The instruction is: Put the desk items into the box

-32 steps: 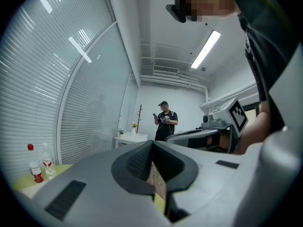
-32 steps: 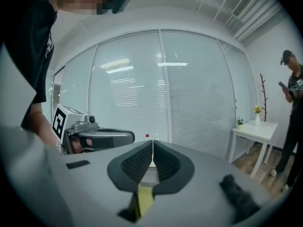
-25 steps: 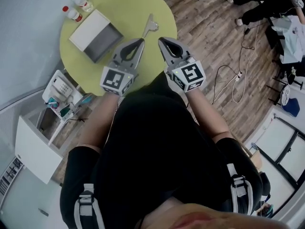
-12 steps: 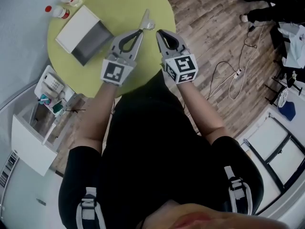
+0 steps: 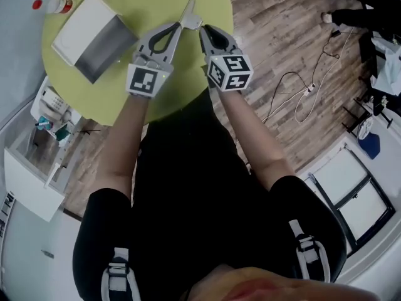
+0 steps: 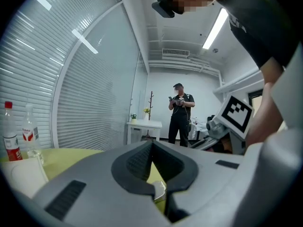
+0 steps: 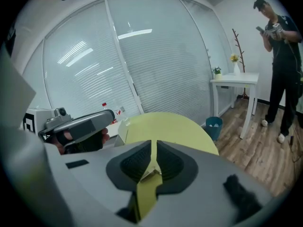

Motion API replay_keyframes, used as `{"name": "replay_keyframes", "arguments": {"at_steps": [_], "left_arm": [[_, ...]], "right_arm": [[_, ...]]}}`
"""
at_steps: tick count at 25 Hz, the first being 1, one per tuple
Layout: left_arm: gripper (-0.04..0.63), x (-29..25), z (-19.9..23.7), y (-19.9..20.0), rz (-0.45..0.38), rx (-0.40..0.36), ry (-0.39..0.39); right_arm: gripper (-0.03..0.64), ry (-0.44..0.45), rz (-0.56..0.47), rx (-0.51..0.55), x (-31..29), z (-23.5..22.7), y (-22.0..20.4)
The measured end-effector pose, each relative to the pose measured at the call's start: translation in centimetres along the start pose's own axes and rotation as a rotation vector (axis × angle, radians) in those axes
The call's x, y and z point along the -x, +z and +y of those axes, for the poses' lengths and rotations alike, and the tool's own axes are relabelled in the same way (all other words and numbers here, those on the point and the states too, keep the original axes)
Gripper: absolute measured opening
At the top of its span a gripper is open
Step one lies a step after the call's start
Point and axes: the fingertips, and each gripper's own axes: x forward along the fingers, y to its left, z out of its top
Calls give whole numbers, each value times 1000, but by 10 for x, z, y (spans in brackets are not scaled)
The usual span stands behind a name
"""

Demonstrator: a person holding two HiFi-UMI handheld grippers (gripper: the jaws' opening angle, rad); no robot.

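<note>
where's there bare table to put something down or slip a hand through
Barest: the table on its right side, between the silver item and the rim. A narrower strip runs between the box and the left tongs. Crowded: far left, where bottles stand by the box, and the middle, where the right tongs sit beside the left.

Two bottles (image 6: 9,132) stand side by side, and a person (image 6: 180,113) stands near a white side table (image 6: 144,124).

The grey left gripper (image 5: 178,25) and right gripper (image 5: 202,29) bear black-and-white chequered cubes. Ahead lies a silvery item (image 5: 190,19) on the yellow-green table (image 5: 156,2); leftward, a white box (image 5: 78,27) (grey inside).
</note>
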Motion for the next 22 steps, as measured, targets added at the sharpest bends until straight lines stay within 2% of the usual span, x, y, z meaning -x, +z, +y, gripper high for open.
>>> {"name": "replay_keyframes", "arguments": {"at_steps": [3,6,10,14,22], "left_arm": [[12,-9,9,-15,3,10,21],[12,-17,16,-24,-6,35,48],[12,-27,20,-36,-6,35,56],[12,-34,26,-42,-10,35,66],[12,-38,28,-54,11,52,80]], "right_arm": [[39,-18,34,-29,-18,-10,-16],[98,-36,62,-46,-30,-22,-29],[115,-54,96,-73,-45,-34,-43],[146,-28,129,-119,-60,-38,-55],[150,-10,202,-206,-81,-44,-76]]}}
